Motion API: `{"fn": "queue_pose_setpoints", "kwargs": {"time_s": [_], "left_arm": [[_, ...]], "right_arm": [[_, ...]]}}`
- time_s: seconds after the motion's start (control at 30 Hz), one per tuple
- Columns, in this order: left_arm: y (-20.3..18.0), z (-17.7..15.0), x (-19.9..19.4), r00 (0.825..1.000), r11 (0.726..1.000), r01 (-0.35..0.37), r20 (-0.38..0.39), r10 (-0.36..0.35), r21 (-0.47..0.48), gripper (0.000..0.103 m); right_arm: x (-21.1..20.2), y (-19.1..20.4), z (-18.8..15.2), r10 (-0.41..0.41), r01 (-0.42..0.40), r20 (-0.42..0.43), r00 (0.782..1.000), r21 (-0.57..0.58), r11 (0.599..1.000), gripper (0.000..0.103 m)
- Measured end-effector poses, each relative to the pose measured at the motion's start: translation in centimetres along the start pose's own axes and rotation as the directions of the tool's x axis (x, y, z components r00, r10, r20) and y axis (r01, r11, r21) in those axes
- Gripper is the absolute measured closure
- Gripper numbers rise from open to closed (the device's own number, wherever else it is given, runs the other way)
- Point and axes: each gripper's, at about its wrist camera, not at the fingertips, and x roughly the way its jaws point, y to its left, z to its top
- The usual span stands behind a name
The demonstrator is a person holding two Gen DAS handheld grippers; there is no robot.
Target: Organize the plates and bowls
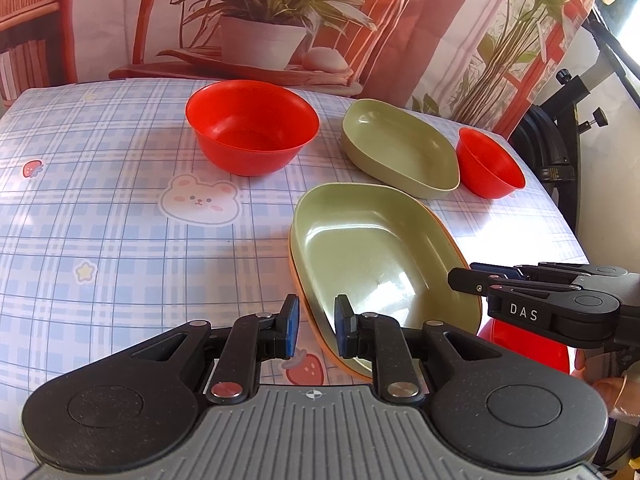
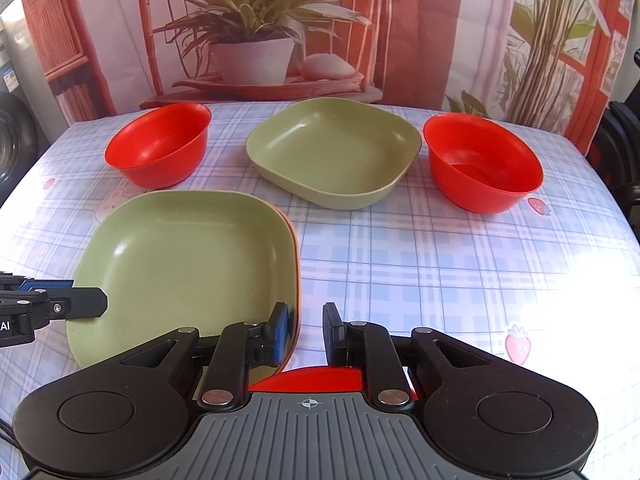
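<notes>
A green square plate (image 1: 372, 248) (image 2: 188, 256) lies nested on an orange plate whose rim (image 2: 295, 276) shows at its edge. A second green plate (image 1: 396, 148) (image 2: 336, 148) lies farther back. Two red bowls stand at the back, one to the left (image 1: 252, 128) (image 2: 160, 144), one to the right (image 1: 490, 166) (image 2: 480, 160). A third red bowl (image 1: 524, 344) (image 2: 316, 378) sits under my right gripper. My left gripper (image 1: 316, 330) is open, its jaws on either side of the stacked plates' near rim. My right gripper (image 2: 304, 336) is open over the stack's right edge.
The table has a blue plaid cloth (image 1: 120, 220) with bear and strawberry prints. A printed backdrop of plants (image 2: 256, 40) hangs behind it. A black stand (image 1: 560, 128) is beyond the table's right edge.
</notes>
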Motion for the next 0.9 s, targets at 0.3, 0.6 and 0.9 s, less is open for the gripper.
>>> {"fn": "queue_pose_setpoints", "kwargs": {"time_s": [0.3,0.6,0.9], "left_arm": [[-0.3,-0.1,0.8,1.0,1.0,-0.014,-0.028,0.015,0.017,0.083],[-0.4,-0.2,1.2,0.999,0.999,-0.023,-0.03,0.024,0.023,0.083],[-0.3,1.0,-0.4,0.998,0.997,-0.064,0.017,0.063,0.047,0.083]], "right_arm": [[-0.4,-0.1,0.1,-0.011,0.011,0.015,1.0,-0.004,1.0,0.087],[-0.4,-0.2,0.1,-0.003,0.003,0.013,1.0,0.002,1.0,0.087],[-1.4,-0.6,0.6,0.041,-0.043,0.036,0.998,0.054,0.998,0.087]]}}
